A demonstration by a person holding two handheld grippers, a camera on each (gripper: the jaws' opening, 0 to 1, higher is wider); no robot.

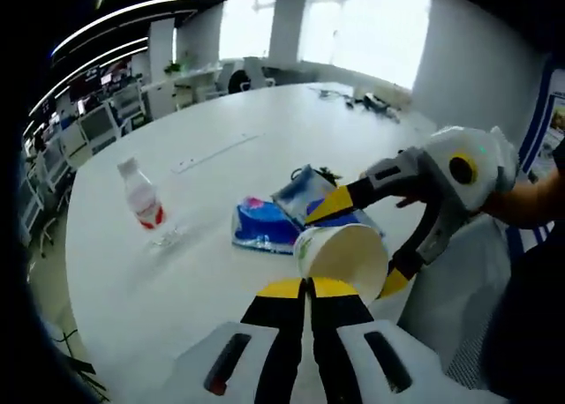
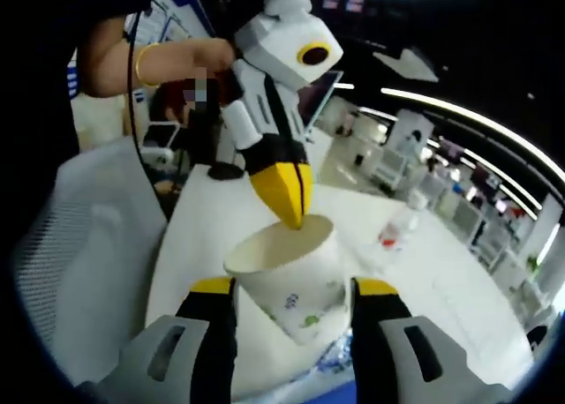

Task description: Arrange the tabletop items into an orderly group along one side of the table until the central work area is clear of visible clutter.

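- The right gripper [image 2: 291,307] holds a paper cup [image 2: 287,276] between its two jaws, one jaw on each side of the wall; the cup is tilted and off the table [image 1: 203,201], near the edge closest to the person.
- The left gripper [image 1: 307,288] has its jaws pressed together with nothing between them, and its yellow tips sit at the cup's rim, touching it or very nearly.
- The cup wall is thin. If the right jaws squeeze harder, I judge it could buckle, or spring out of the grip.
- The left tips so close to the rim could knock the cup loose or dent the rim if either hand shifts.
- In the left gripper view the cup's mouth looks white inside. I cannot tell whether anything is in it, but at that tilt any contents would spill.
- Blue snack packets [image 1: 265,226] lie in a loose overlapping pile just beyond the cup. Setting the cup down on them would likely leave it leaning and ready to topple.
- A small bottle [image 1: 141,199] with a red label stands upright farther out, well apart from the packets. It looks narrow and easy to tip with a sweeping move.
- The near edge is close, so a released cup could roll off it.
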